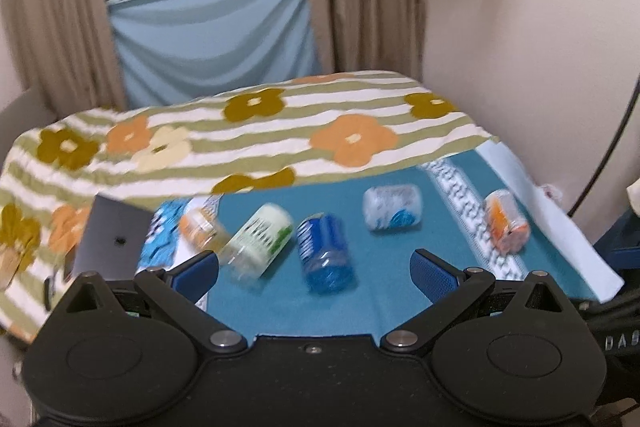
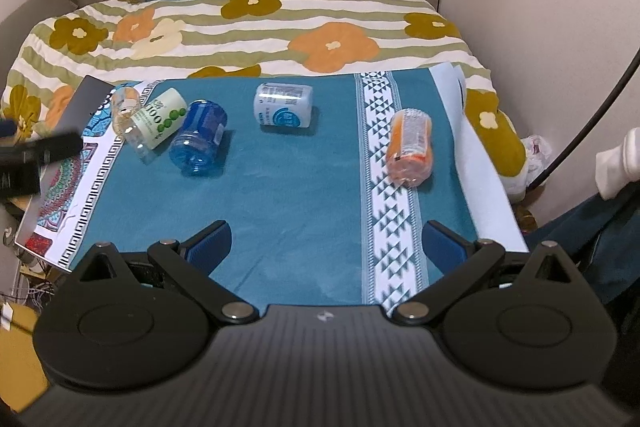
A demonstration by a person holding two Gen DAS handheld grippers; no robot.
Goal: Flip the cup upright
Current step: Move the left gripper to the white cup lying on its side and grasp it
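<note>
Left wrist view: the blue cup (image 1: 326, 253) is seen lying on its side, long axis toward the spread, empty left gripper (image 1: 314, 269); the right gripper (image 2: 326, 245), likewise spread, is farther.

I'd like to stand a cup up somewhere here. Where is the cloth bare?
The teal cloth is bare between the right gripper and the cups, and between the white-and-blue cup and the orange cup. It is crowded at the left, where the blue cup, green-dotted cup and a clear cup cluster.
</note>
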